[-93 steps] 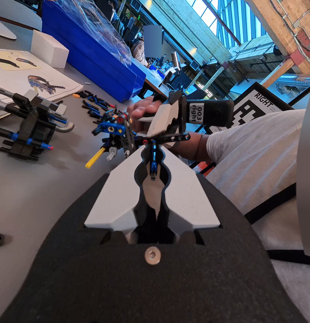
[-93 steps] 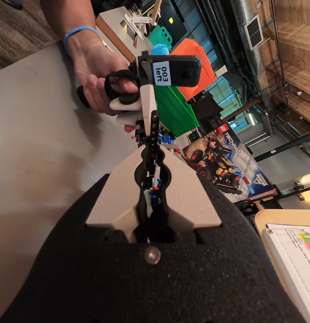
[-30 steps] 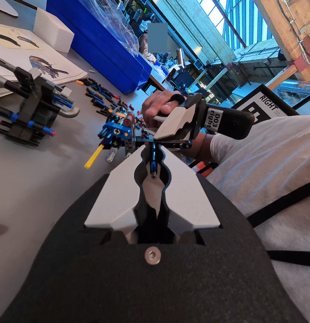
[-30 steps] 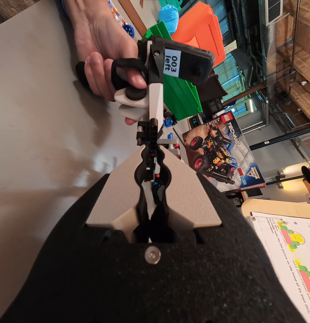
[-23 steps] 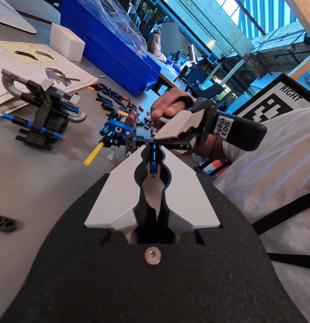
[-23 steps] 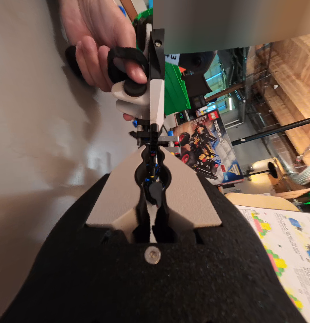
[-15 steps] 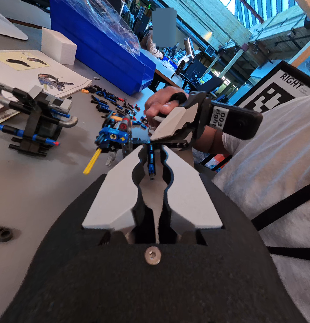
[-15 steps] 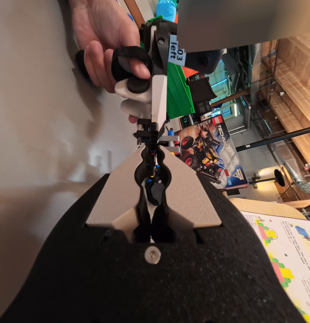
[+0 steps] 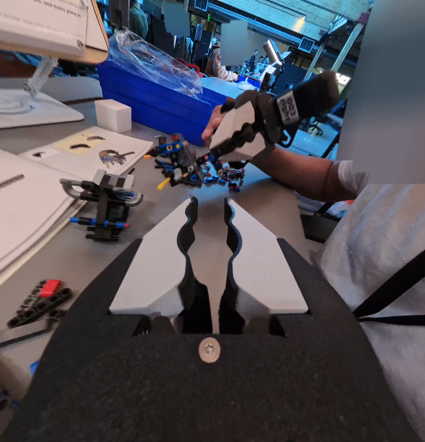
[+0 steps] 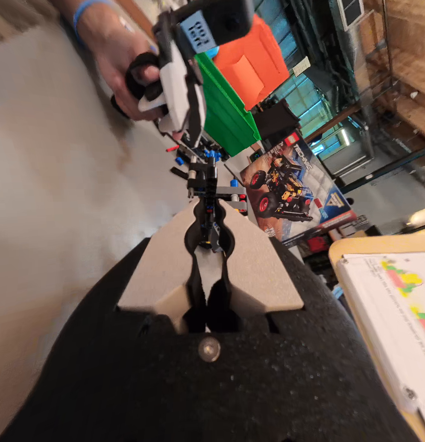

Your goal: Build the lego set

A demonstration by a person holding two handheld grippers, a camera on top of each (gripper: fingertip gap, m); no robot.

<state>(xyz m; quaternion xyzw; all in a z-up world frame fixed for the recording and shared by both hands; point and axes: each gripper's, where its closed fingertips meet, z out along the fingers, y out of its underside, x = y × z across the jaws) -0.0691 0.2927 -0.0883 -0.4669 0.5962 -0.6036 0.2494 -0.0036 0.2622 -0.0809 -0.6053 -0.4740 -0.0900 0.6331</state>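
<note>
My left gripper [image 9: 209, 201] is open and empty, held back over the grey table [image 9: 254, 198]. My right gripper [image 10: 209, 205] is shut on a black, blue and grey lego assembly [image 10: 207, 189] and holds it above the table. In the left wrist view the right gripper [image 9: 212, 153] holds that assembly [image 9: 180, 162] over a pile of loose parts [image 9: 221, 174]. A second assembly [image 9: 103, 205], black and grey with blue pins, stands on the table at the left. The left gripper also shows in the right wrist view [image 10: 186, 134], beyond the held assembly and apart from it.
Instruction booklets [image 9: 87, 148] lie at the left, with a white block [image 9: 113, 114] and a blue bin [image 9: 154, 100] behind. Black beams with a red piece [image 9: 39, 301] lie near left. The lego box [image 10: 290, 191], green bin [image 10: 221, 107] and orange bin [image 10: 249, 62] stand beyond. Tip to tip, the grippers are about 8 cm apart.
My left gripper has opened, let go of the blue pin on the assembly and pulled back. My right gripper still holds the assembly.
</note>
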